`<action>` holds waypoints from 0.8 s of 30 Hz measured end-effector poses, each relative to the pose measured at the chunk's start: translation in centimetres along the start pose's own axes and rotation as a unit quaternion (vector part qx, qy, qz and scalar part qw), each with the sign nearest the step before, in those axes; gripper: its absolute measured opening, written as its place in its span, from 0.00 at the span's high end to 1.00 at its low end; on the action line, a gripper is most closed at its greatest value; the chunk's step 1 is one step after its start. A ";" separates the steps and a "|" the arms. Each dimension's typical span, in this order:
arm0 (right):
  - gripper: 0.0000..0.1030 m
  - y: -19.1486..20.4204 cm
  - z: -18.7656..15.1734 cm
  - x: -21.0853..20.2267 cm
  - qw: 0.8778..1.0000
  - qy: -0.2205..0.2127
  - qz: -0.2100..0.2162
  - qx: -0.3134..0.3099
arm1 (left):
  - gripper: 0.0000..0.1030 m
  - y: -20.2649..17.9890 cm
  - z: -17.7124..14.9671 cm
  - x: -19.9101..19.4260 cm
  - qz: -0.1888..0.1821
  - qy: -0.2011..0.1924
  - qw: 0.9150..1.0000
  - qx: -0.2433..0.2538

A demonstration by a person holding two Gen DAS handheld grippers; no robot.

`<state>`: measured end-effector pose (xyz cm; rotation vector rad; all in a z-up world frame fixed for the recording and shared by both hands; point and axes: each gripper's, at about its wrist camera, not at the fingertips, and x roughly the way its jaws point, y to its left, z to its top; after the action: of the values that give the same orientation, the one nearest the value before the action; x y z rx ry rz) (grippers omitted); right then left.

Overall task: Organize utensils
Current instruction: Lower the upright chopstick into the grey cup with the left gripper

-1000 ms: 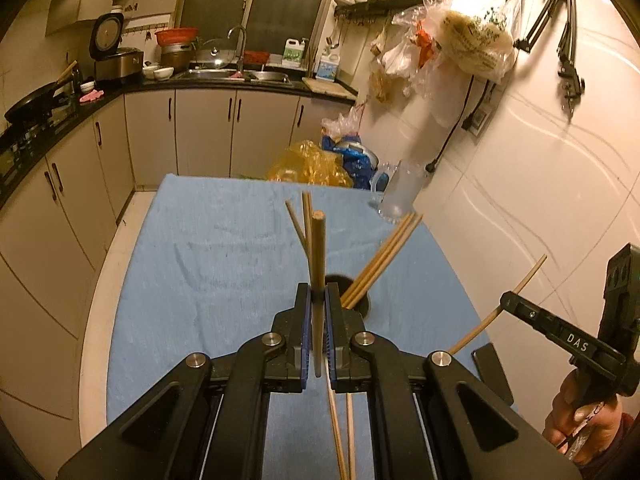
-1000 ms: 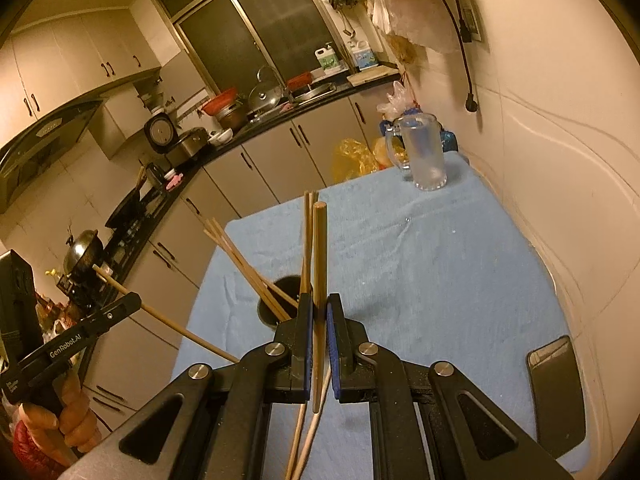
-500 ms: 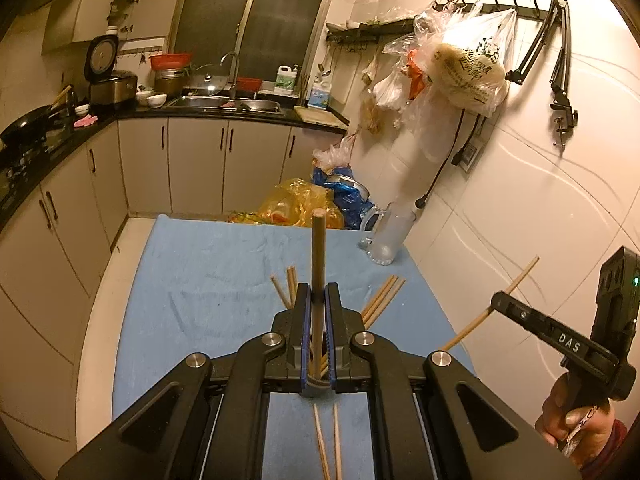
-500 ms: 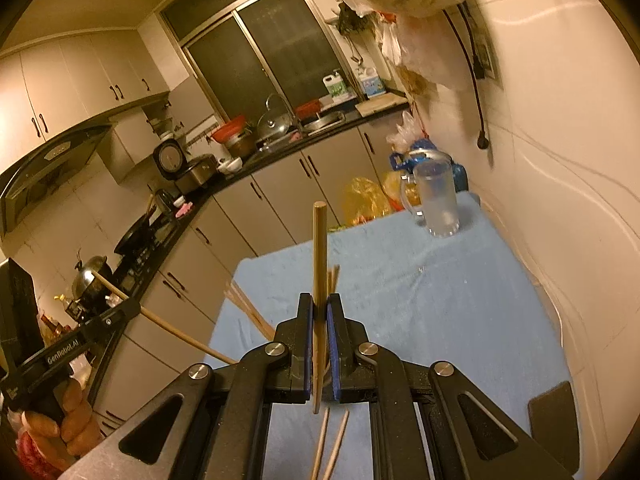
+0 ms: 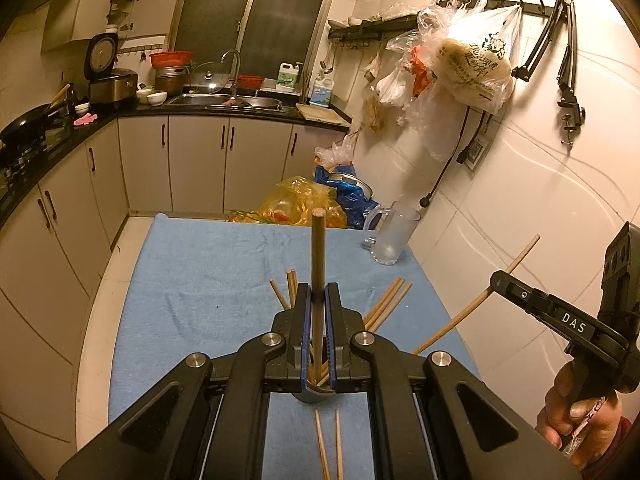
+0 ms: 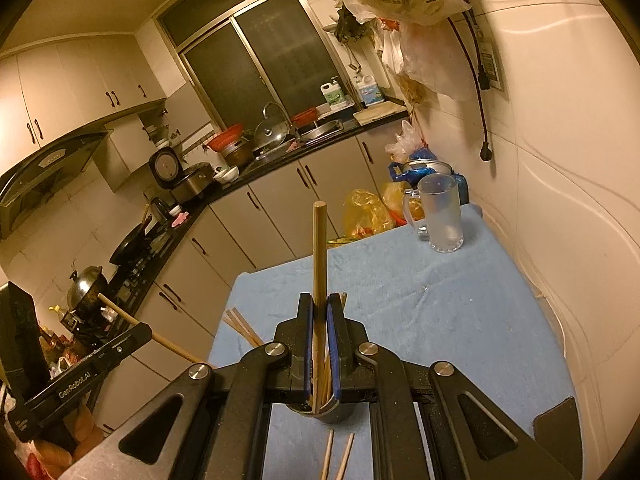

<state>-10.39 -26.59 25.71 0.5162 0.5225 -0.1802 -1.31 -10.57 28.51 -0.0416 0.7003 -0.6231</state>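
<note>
My left gripper (image 5: 318,294) is shut on a wooden chopstick (image 5: 318,252) that stands upright. My right gripper (image 6: 319,304) is shut on another wooden chopstick (image 6: 320,256), also near upright. Both grippers hang above a dark round holder (image 5: 314,394) on the blue cloth; it also shows in the right wrist view (image 6: 328,410). Several chopsticks (image 5: 386,302) lean out of the holder. Two loose chopsticks (image 5: 330,444) lie on the cloth just in front of it. The right gripper (image 5: 496,282) shows at the right of the left wrist view; the left gripper (image 6: 146,330) shows at the left of the right wrist view.
A frosted glass mug (image 5: 390,240) stands at the far right of the blue cloth (image 5: 200,276), near the tiled wall (image 5: 520,184). Plastic bags (image 5: 304,204) sit beyond the table's far edge. Kitchen cabinets (image 5: 200,160) run along the left and back.
Both grippers have risen and pulled back from the holder, each still shut on its chopstick. The holder and leaning chopsticks now sit lower and closer under the jaws.
</note>
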 end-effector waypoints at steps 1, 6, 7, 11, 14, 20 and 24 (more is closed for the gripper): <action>0.93 0.1 0.0 0.1 1.000 -0.001 -0.001 -0.002 | 0.94 0.0 0.0 0.1 0.001 0.000 1.000 -0.001; 0.93 0.3 0.1 0.3 1.000 -0.001 -0.002 -0.003 | 0.94 -0.1 -0.3 0.6 0.006 0.002 1.000 0.006; 0.93 0.3 0.1 0.4 1.000 -0.001 -0.002 -0.003 | 0.94 -0.1 -0.3 0.7 0.006 0.002 1.000 0.008; 0.93 0.4 0.2 0.8 1.000 0.001 -0.002 -0.004 | 0.94 -0.5 -0.4 1.0 0.005 0.003 1.000 0.010; 0.93 0.5 0.2 1.0 1.000 0.001 -0.002 -0.005 | 0.94 -0.6 -0.4 1.3 0.006 0.003 1.000 0.013; 0.93 0.5 0.2 1.3 1.000 0.002 -0.002 -0.006 | 0.94 -0.6 -0.5 1.4 0.006 0.004 1.000 0.013; 0.93 0.5 0.2 1.3 1.000 0.002 -0.002 -0.005 | 0.94 -0.6 -0.5 1.4 0.005 0.005 1.000 0.012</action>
<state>-9.00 -26.31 25.40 0.5052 0.5282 -0.1804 -1.10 -11.78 27.39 -0.0120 0.7019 -0.6222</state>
